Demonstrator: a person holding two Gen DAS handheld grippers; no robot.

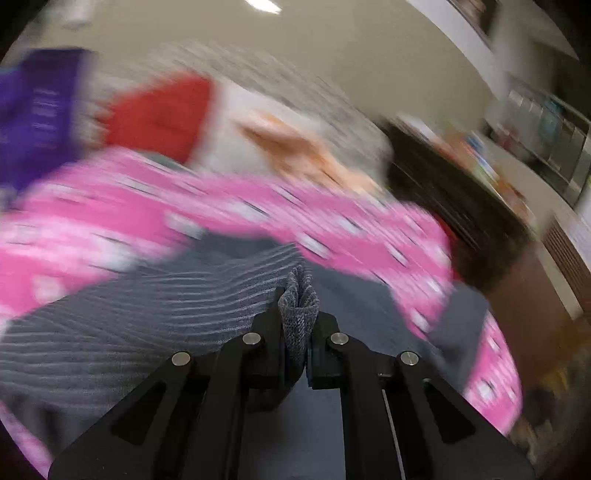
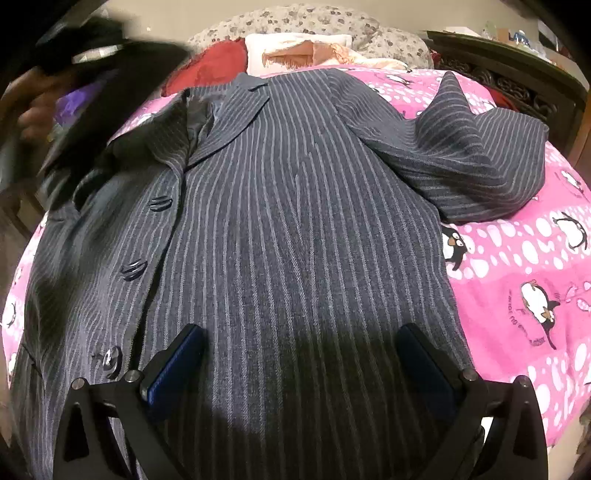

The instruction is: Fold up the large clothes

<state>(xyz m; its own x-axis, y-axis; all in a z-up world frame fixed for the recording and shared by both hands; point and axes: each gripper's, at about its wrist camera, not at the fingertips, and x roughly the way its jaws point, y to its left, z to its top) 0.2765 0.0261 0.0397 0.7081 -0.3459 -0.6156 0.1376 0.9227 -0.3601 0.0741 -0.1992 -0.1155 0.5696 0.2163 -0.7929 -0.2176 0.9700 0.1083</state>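
A dark grey pinstriped coat (image 2: 295,206) lies spread on a pink penguin bedspread (image 2: 517,277), collar at the far end, buttons down the left side. One sleeve (image 2: 480,155) is bent across the right. My right gripper (image 2: 301,336) hovers open over the coat's lower part with nothing between its fingers. In the blurred left wrist view my left gripper (image 1: 297,321) is shut on a bunched fold of the coat's grey cloth (image 1: 299,295), and the striped coat (image 1: 147,317) trails off to the left. A blurred dark shape with a hand (image 2: 33,114) shows at the upper left of the right wrist view.
Red (image 2: 218,62), white-and-peach (image 2: 295,51) and floral (image 2: 314,18) pillows lie at the bed's head. A dark carved headboard (image 2: 517,85) stands at the right. A purple item (image 1: 37,110) sits at the far left. Shelves with clutter (image 1: 535,129) line the wall.
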